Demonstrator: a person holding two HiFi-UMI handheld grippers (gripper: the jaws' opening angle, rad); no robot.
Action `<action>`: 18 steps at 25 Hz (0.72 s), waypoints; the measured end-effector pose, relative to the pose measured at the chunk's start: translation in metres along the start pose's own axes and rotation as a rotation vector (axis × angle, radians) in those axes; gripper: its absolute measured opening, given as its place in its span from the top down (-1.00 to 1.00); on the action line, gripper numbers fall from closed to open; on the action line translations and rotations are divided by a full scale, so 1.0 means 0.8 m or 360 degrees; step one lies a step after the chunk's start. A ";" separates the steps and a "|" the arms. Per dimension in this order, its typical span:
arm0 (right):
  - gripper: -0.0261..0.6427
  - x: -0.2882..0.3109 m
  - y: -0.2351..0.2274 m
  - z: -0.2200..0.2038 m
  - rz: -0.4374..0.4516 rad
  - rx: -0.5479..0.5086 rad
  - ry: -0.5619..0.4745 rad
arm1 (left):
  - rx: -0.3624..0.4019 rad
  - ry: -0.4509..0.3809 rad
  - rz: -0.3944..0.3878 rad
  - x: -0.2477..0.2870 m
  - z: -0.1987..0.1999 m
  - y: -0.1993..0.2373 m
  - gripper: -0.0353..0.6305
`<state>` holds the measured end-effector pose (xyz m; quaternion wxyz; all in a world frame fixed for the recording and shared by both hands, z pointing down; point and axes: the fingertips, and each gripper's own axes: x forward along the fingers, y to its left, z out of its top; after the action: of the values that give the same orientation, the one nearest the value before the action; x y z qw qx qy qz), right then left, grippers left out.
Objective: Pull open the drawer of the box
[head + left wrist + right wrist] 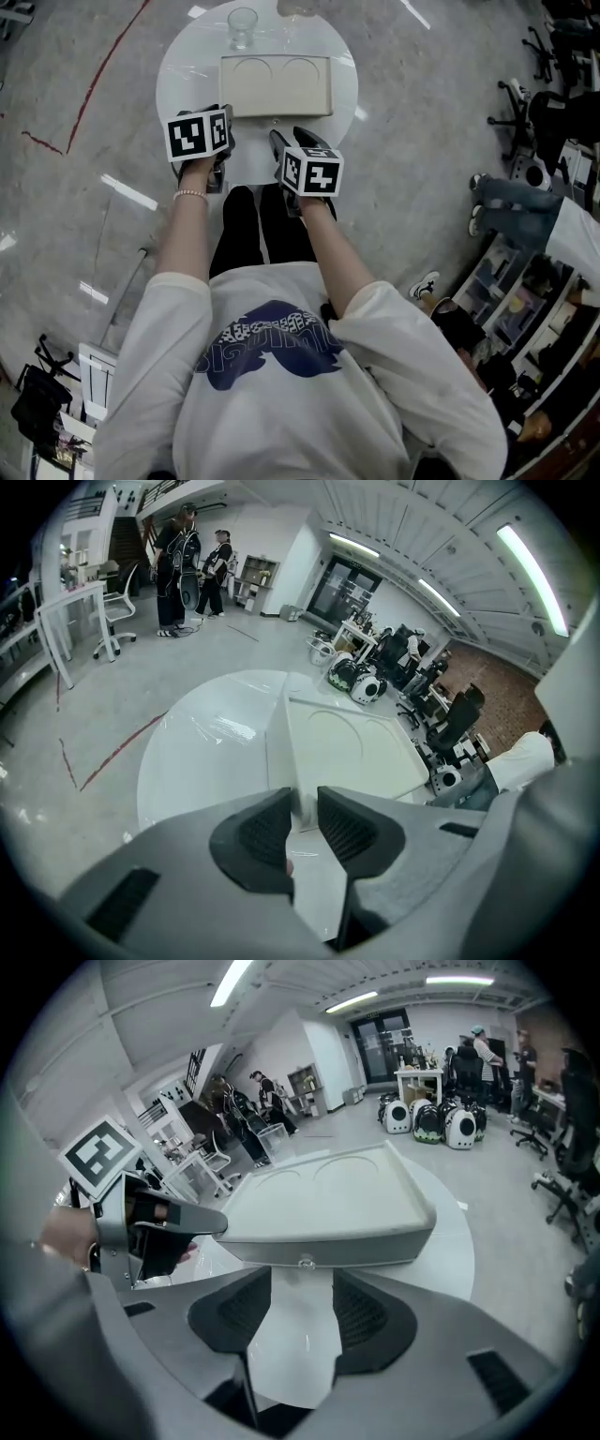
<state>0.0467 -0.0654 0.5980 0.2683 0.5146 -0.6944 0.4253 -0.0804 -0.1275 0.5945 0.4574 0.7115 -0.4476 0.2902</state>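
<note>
A flat, cream-white box (277, 86) is seen lying at the middle of a round white table (187, 66), with a clear glass (242, 28) standing just behind it at the table's far edge. Its top is ringed by a raised rim and marked by two half-round recesses side by side. Its corners are rounded. A small round knob (305, 1262) is set in the middle of the front face, where the drawer is still pushed in flush. The left gripper (302, 803) is closed to a narrow gap on the box's near left corner, which is wedged between its pads. The right gripper (302, 1283) is held with its jaws apart and empty, just short of the knob, which is lined up with the gap.
</note>
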 end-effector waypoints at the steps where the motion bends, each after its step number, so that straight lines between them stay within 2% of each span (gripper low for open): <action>1: 0.32 0.006 -0.001 -0.001 0.0000 0.0001 0.0030 | 0.0000 0.0001 0.0000 0.000 0.001 0.000 0.60; 12: 0.36 0.054 -0.004 -0.016 0.0068 0.0106 0.0385 | -0.0014 0.0000 -0.0011 -0.001 0.002 0.001 0.60; 18: 0.39 0.065 -0.003 -0.017 0.0130 0.0177 0.0506 | -0.0026 0.0003 -0.0020 -0.003 0.002 -0.001 0.60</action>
<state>0.0313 -0.0789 0.6474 0.3284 0.4263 -0.6389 0.5498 -0.0806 -0.1279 0.5916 0.4653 0.7104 -0.4450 0.2843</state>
